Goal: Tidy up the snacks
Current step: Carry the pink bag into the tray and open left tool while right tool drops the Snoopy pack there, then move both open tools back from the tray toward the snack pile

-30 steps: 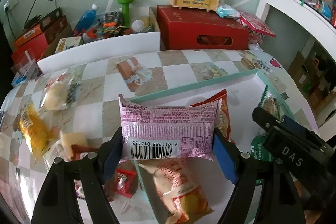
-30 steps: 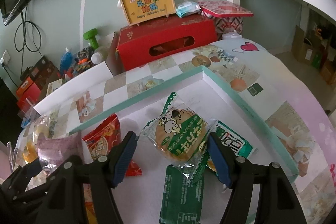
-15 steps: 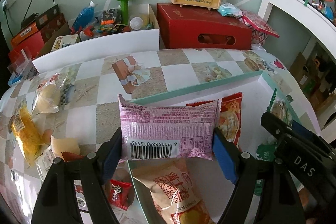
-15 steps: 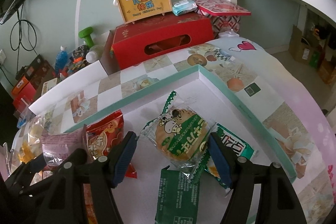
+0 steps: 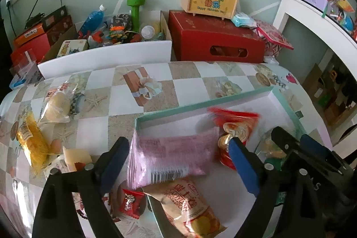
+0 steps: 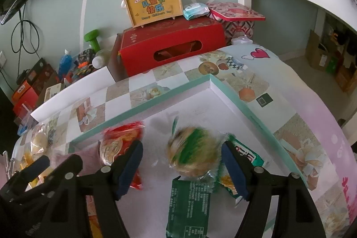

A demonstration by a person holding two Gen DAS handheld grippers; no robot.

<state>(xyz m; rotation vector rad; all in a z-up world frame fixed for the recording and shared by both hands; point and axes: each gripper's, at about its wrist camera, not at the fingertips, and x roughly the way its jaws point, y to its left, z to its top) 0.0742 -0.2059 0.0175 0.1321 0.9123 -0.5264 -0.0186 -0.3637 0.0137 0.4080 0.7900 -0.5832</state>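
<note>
1. Between the left gripper [image 5: 178, 162], fingers opening: pink packet [image 5: 171, 157], blurred, dropping free toward the tray [image 5: 200, 107].
2. Between the right gripper [image 6: 181, 167], fingers likewise opening: green-and-tan snack [image 6: 194, 153], blurred, seemingly let go.
3. Beyond, inside the tray: red packet [image 5: 236, 128], already sorted.
4. Farther left on the tabletop [image 5: 189, 88]: yellow packet [image 5: 31, 137], still awaiting collection.

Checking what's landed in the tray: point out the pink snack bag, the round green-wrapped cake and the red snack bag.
pink snack bag [image 5: 171, 154], left wrist view, middle.
green-wrapped cake [image 6: 194, 152], right wrist view, centre.
red snack bag [image 5: 238, 128], left wrist view, front.
</note>
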